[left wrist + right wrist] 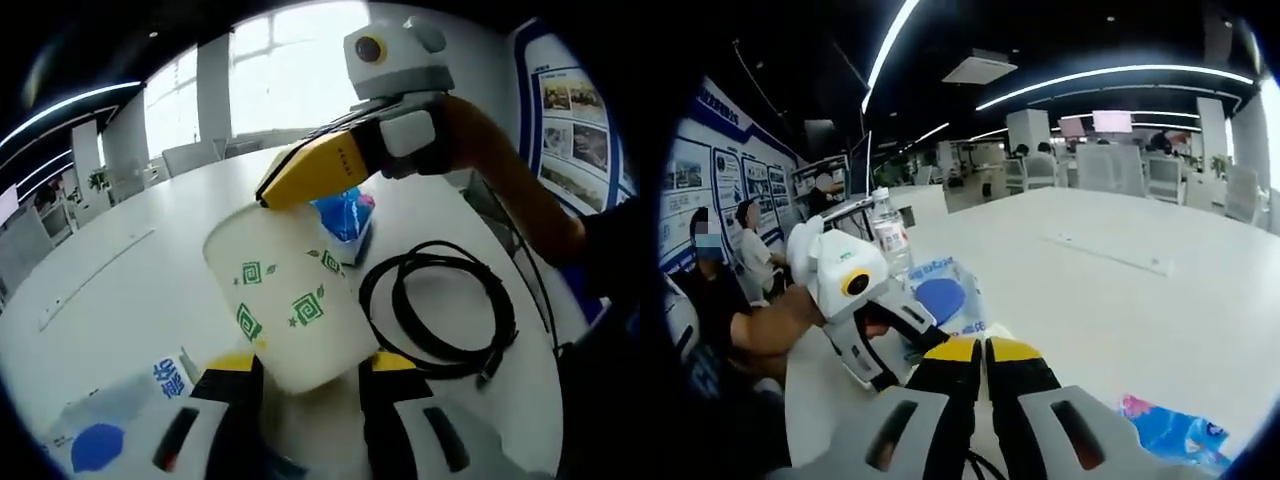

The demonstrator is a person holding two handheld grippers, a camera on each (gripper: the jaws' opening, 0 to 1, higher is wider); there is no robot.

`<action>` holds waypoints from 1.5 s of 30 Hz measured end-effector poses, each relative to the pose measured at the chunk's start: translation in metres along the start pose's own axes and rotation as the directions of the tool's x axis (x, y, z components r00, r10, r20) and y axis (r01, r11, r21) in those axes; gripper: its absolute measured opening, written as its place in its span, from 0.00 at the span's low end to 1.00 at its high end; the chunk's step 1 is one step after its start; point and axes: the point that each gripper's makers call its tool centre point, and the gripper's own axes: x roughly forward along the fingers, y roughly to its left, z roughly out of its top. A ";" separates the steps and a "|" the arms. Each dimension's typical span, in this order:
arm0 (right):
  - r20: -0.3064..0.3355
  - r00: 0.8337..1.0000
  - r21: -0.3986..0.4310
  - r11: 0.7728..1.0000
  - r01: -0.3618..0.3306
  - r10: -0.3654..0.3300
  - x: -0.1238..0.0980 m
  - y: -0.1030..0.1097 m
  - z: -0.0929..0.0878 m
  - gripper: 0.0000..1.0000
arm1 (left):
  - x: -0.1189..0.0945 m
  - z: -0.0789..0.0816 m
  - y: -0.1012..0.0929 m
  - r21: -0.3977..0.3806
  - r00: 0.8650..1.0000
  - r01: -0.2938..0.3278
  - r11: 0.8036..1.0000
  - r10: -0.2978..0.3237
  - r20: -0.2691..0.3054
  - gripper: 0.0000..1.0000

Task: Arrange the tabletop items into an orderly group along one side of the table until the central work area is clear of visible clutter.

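Paper cup [290, 305], white with green square-spiral marks, is seen in the middle of the left gripper view, tilted, its lower body clamped between the two yellow-tipped jaws of the left gripper [310, 372]. At 12 o'clock from the cup, the right gripper [310, 172] is seen entering from the upper right, held by a person's hand, its yellow jaws pressed together with their tip at the cup's rim; whether anything is pinched there cannot be told. Just behind the cup a blue packet [345, 215] lies on the white table [120, 270]. At 3 o'clock from the cup a coiled black cable [440, 310] rests on the table. At 8 o'clock a white and blue bag [110, 425] is seen.

In the right gripper view, the right gripper [985, 360] is shown with its jaws closed against each other. At 9 o'clock from it the left gripper [910, 340] is held by a hand. Behind it lie the white and blue bag [940, 295] and, at 11 o'clock, an upright water bottle [890, 232]. The blue packet [1175, 430] is seen at 4 o'clock on the table [1120, 290].
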 end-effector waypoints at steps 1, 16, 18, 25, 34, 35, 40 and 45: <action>-0.001 1.000 -0.001 1.000 -0.001 0.001 0.000 0.001 0.000 0.01 | 0.000 0.000 0.000 0.001 1.000 -0.002 1.000 0.002 -0.001 0.37; -0.038 0.999 -0.024 0.999 -0.041 0.040 -0.006 0.017 -0.003 0.04 | -0.002 -0.002 -0.001 0.009 1.000 -0.006 1.000 0.006 0.003 0.36; -0.037 0.998 -0.010 0.999 -0.053 0.053 -0.006 0.020 -0.004 0.05 | -0.003 -0.002 -0.002 0.008 1.000 -0.006 1.000 0.006 0.002 0.36; -0.047 0.998 -0.007 0.999 -0.053 0.052 -0.006 0.021 -0.005 0.04 | -0.004 -0.003 -0.004 0.016 1.000 -0.001 1.000 0.001 0.006 0.37; -0.041 0.997 -0.023 0.998 -0.059 0.058 -0.009 0.019 -0.002 0.00 | -0.003 -0.003 -0.005 0.018 1.000 -0.006 1.000 0.006 0.008 0.36; -0.044 0.998 -0.032 0.998 -0.054 0.053 -0.008 0.018 -0.002 0.00 | -0.003 -0.003 -0.005 0.017 1.000 -0.005 1.000 0.005 0.007 0.35; -0.043 0.999 -0.050 0.998 -0.036 0.033 -0.009 0.019 -0.002 0.00 | -0.002 -0.003 -0.008 0.015 1.000 -0.003 1.000 0.003 0.009 0.35; -0.023 1.000 -0.057 0.998 -0.023 0.022 -0.012 0.019 0.002 0.00 | -0.004 -0.003 -0.008 0.022 1.000 -0.006 1.000 0.006 0.007 0.36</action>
